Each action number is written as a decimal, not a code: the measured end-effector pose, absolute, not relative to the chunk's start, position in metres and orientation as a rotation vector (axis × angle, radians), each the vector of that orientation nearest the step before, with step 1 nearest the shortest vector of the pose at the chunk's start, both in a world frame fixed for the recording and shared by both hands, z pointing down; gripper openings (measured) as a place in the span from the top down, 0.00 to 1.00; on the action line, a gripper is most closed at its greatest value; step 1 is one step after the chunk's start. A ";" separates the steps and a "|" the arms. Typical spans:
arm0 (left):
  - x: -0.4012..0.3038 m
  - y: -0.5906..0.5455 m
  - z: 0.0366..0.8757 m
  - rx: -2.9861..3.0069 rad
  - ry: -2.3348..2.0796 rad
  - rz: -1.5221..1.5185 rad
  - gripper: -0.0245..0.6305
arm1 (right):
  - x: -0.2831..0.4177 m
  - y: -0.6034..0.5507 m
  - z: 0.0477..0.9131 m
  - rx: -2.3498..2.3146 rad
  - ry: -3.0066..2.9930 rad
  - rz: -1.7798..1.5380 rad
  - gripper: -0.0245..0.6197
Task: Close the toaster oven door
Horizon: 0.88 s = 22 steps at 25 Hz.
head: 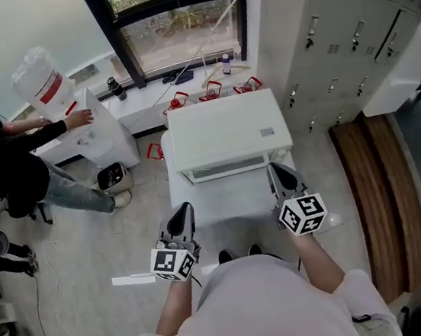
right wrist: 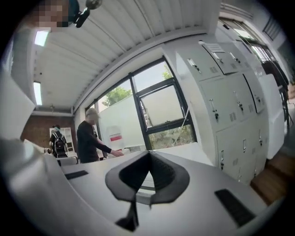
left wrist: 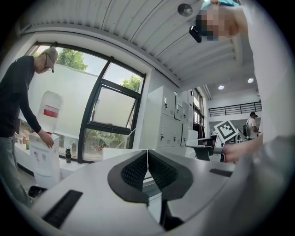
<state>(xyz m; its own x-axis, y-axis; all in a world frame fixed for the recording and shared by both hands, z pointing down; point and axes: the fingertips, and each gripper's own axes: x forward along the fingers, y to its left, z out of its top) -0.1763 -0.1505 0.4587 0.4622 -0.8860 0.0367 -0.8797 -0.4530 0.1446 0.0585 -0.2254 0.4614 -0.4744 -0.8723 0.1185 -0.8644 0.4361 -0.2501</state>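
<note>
The white toaster oven [head: 229,132] stands on a white table [head: 188,205] just ahead of me, its front face with a dark strip turned toward me. From above I cannot tell how its door stands. My left gripper [head: 181,212] is over the table's near left part, shut with nothing between its pads. My right gripper [head: 275,170] is close to the oven's front right corner, also shut and empty. In the left gripper view the left gripper [left wrist: 147,152] has its pads pressed together, with the oven [left wrist: 124,154] beyond. The right gripper [right wrist: 149,154] looks the same in its own view.
A person [head: 2,164] stands at the left with a hand on a white water dispenser [head: 102,131] that carries a bottle [head: 42,84]. Grey lockers [head: 338,24] line the right wall, with a wooden bench [head: 372,196] below. Red-handled items [head: 212,90] and bottles [head: 225,64] sit by the window.
</note>
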 end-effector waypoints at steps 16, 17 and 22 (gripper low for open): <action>-0.173 -0.143 0.458 2.572 -1.613 -0.005 0.93 | 0.046 -0.203 0.441 -1.667 2.782 -0.130 0.95; -0.173 -0.143 0.457 2.573 -1.617 -0.007 0.93 | 0.045 -0.202 0.442 -1.667 2.784 -0.132 0.95; -0.175 -0.141 0.455 2.575 -1.637 -0.004 0.93 | 0.043 -0.198 0.448 -1.671 2.784 -0.152 0.95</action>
